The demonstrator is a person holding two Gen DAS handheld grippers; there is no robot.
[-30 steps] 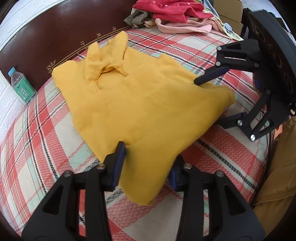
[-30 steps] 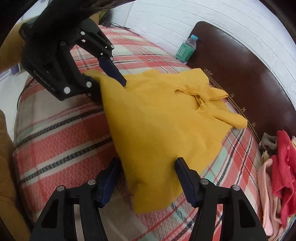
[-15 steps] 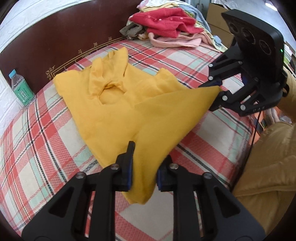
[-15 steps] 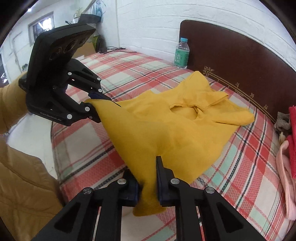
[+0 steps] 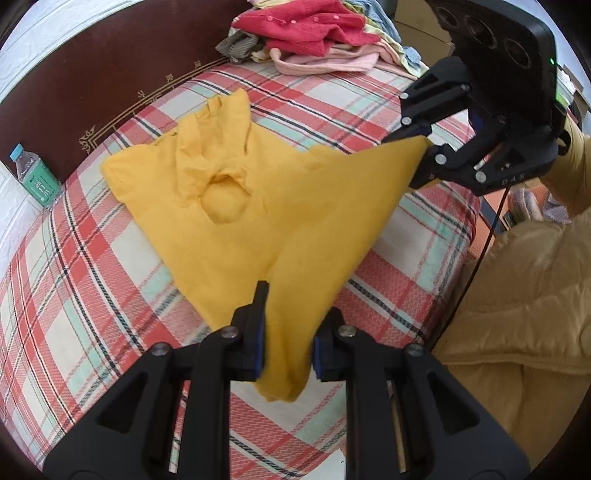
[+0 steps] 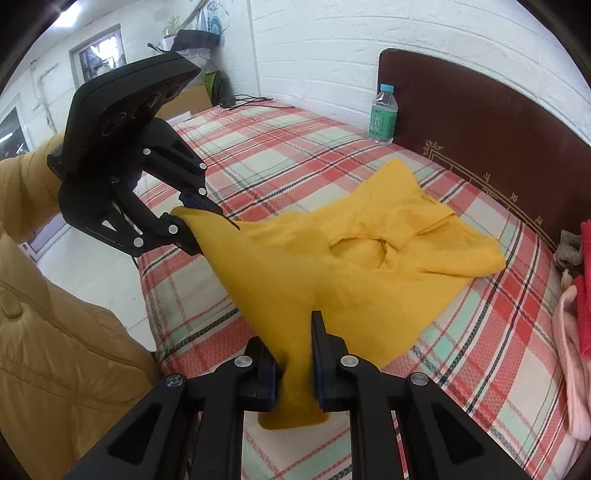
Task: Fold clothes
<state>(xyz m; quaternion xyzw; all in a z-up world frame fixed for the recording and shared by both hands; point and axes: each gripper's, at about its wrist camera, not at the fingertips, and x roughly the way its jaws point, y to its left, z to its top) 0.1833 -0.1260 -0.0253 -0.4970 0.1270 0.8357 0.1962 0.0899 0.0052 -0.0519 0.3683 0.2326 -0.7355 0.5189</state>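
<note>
Mustard-yellow cotton shirt (image 5: 236, 225) lies on the bed, collar end flat toward the headboard, round neck opening facing up. Its near edge is raised off the cover and stretched in a taut line between two corners.

Left gripper (image 5: 288, 343), black with blue pads, jaws narrow and clamped on one gathered hem corner; a tongue of cloth hangs below the pads. Right gripper (image 6: 295, 363), same build, jaws narrow, pinching the other corner, with a small flap of fabric poking out beneath. Seen from the left wrist camera, the right gripper sits up at the right with the shirt's corner drawn to a point in its tips; from the right wrist camera, the left gripper holds its corner at the left.

Beneath the shirt: red, white and mint plaid bed cover (image 5: 92, 295). Behind it, dark brown padded headboard with gold trim (image 6: 480, 118). Clear plastic water bottle with green label (image 6: 383, 118) stands upright where headboard meets the white brick wall (image 6: 332, 48). Heap of unfolded clothes, red knit on top (image 5: 306, 29), sits at the bed's far corner, well apart from the shirt. Tan quilted jacket sleeve (image 6: 55, 332) of the person at the near edge.
</note>
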